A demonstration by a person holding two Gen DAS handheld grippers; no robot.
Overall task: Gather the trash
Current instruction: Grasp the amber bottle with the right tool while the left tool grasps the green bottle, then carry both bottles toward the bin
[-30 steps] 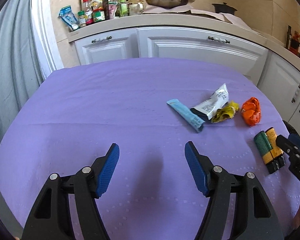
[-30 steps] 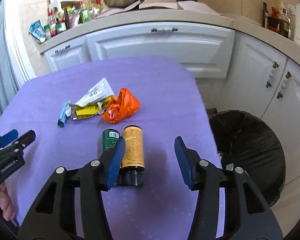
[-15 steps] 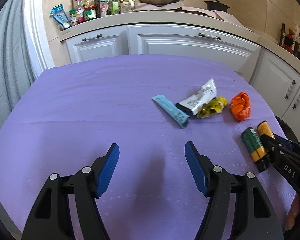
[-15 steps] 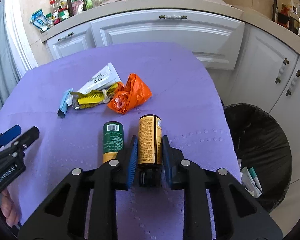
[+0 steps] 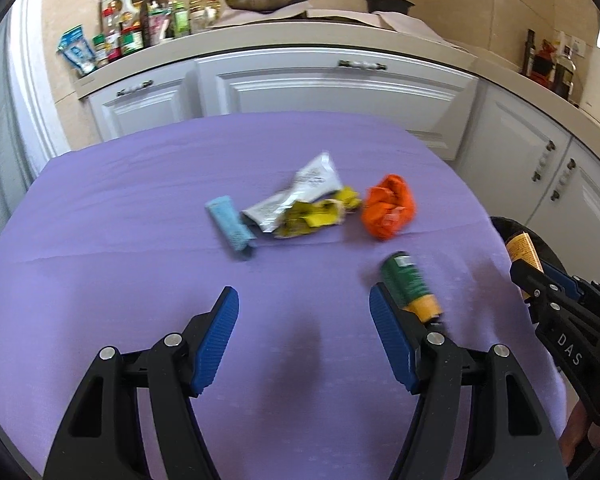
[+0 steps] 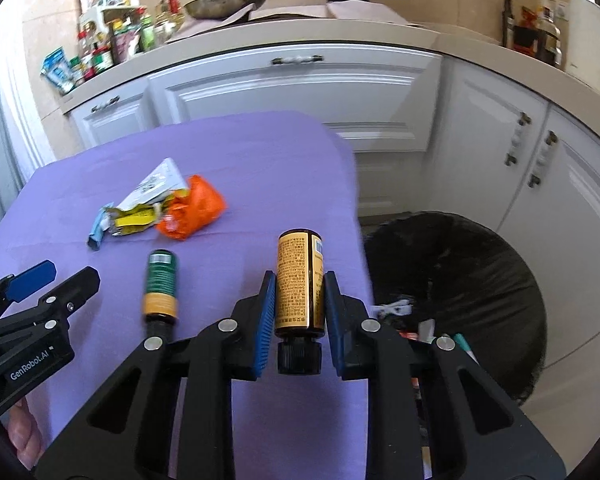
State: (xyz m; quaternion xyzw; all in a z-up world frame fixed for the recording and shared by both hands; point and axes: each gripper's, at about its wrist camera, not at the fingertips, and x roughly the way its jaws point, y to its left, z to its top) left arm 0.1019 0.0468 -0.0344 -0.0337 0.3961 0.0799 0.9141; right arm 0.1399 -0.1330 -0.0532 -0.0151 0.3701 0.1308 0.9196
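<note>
One yellow-labelled bottle (image 6: 300,280) clamped lengthwise in right gripper (image 6: 300,300), cap rearward; left gripper (image 5: 304,320) wide.

My pads (image 6: 265,322) are blue with fine ribbing, on black arms. The bottle (image 6: 300,284) between them has a yellow-orange label with dark print and a black cap. The other bottle (image 6: 161,282) is green with an orange band. The cloth (image 5: 140,208) is plain purple. Wrappers: orange (image 5: 388,212), yellow (image 5: 316,218), white with print (image 5: 300,196), pale blue (image 5: 230,226). The bin liner (image 6: 460,276) is black.
</note>
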